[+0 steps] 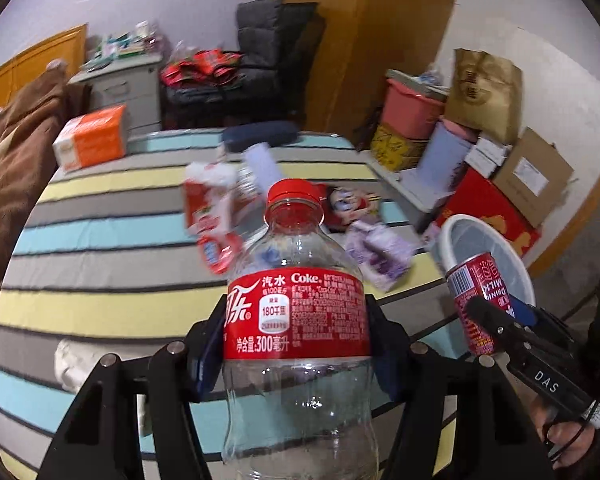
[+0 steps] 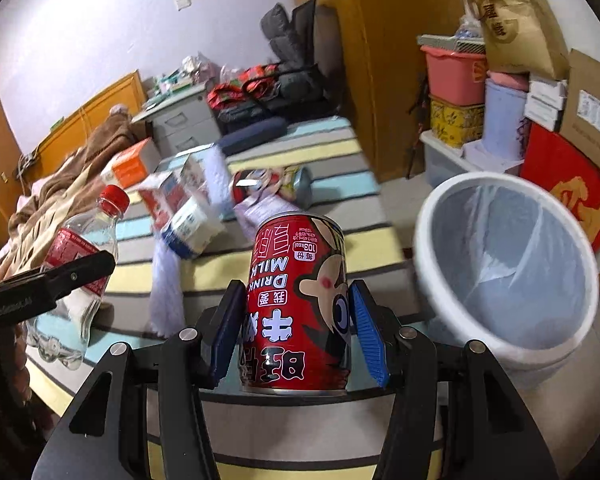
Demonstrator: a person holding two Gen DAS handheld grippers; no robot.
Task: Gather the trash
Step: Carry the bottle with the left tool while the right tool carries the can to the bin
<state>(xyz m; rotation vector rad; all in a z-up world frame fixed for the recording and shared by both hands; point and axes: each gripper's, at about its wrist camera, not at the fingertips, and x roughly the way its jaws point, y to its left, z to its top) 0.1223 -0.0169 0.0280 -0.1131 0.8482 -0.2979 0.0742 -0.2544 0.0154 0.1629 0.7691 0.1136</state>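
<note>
So I've got both hands loaded: left gripper (image 1: 296, 320) pinching the empty bottle (image 1: 296, 312) around its label, right gripper (image 2: 292, 320) pinching the milk can (image 2: 298, 304), both lifted clear of the bed (image 2: 300, 248). Carry step, basically. The bin (image 2: 504, 264) sits at about 3 o'clock from the can in the right view, mouth open and lined. Next I'd guess: swing each one over the rim, then let go. More cartons (image 2: 188, 216) wait on the bed at 10 o'clock.
</note>
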